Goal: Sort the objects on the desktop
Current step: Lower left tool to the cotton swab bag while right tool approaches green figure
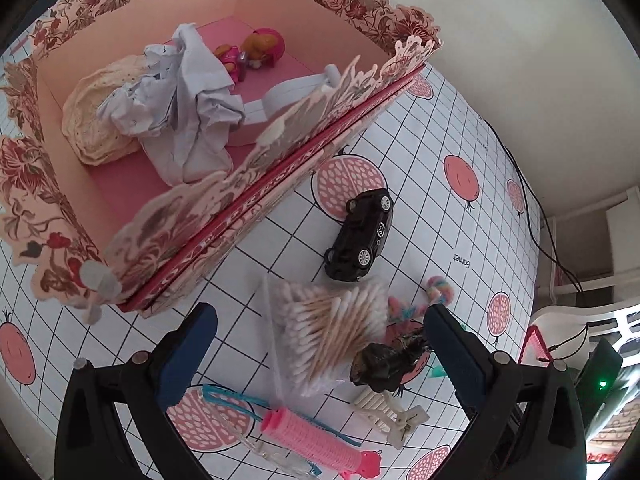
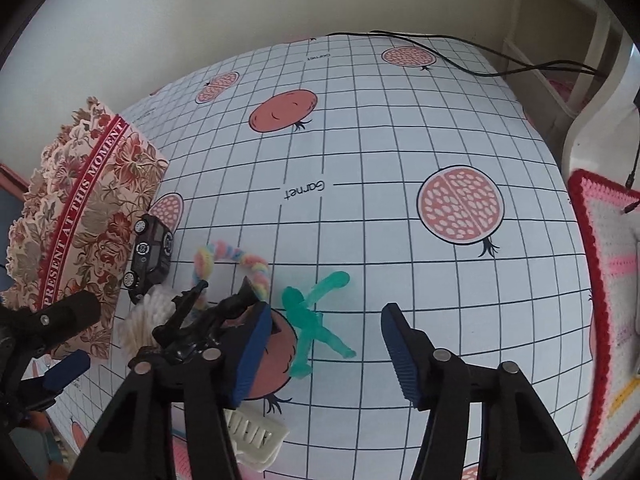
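My left gripper (image 1: 320, 344) is open and empty, above a clear bag of cotton swabs (image 1: 336, 336). Past it lies a black toy car (image 1: 360, 236) beside the floral pink box (image 1: 248, 208). The box holds crumpled white cloth (image 1: 180, 108), a cream doily (image 1: 92, 120), a pink toy pup (image 1: 252, 52) and a white band. My right gripper (image 2: 324, 344) is open and empty, its fingers either side of a green translucent figure (image 2: 316, 316). A black toy figure (image 2: 200, 320), a pastel fuzzy cord (image 2: 236, 260) and the car (image 2: 150, 256) lie to its left.
A pink hair roller (image 1: 316, 440), a blue comb, a clear clip and a white hair claw (image 1: 392, 412) lie near the front edge. A black cable (image 2: 460, 60) crosses the far table corner. A crocheted red-edged mat (image 2: 608, 280) lies at the right. The left gripper shows at lower left (image 2: 52, 344).
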The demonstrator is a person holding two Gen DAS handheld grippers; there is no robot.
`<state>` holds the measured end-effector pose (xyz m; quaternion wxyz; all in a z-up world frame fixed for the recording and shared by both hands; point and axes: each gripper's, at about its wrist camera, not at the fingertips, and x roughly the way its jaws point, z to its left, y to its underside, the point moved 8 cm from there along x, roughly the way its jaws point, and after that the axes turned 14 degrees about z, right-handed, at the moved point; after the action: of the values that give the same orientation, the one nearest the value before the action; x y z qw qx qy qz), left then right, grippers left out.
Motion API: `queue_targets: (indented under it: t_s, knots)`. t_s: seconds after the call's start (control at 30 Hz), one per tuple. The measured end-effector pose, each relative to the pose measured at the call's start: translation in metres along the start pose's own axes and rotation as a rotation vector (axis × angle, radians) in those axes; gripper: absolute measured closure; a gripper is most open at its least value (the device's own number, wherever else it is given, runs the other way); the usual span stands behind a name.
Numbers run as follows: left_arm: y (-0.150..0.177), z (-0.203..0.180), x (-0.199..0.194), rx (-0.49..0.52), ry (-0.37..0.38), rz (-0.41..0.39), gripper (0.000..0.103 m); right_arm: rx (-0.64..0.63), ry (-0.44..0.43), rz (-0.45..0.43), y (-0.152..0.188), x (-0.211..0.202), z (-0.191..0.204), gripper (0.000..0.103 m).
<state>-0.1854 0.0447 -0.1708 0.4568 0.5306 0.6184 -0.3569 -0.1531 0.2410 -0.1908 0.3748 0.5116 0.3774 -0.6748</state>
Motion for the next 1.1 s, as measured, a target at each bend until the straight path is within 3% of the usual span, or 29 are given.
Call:
queue_targets:
  t_s: [0.17,0.47,0.73,0.97,1.1]
  knots:
    - [0.0,0.001,0.002,-0.009,0.004,0.004,0.0,0.018,-0.011,-0.017,-0.002,-0.004,-0.003,0.053]
    - [-0.001,0.002,0.007,-0.007,-0.016,0.007,0.0,0.017,-0.025,-0.005,-0.003,0.004,-0.003,0.053]
    - [0.001,-0.004,0.013,0.01,-0.029,0.008,0.0,-0.012,0.035,-0.002,-0.003,0.012,0.001,0.056]
    - [0.003,-0.007,0.024,0.026,-0.061,0.029,0.0,-0.033,0.051,-0.011,-0.003,0.008,0.002,0.068]
    - [0.004,-0.009,0.031,0.034,-0.076,0.029,0.0,-0.032,0.045,-0.003,0.0,0.008,0.001,0.068]
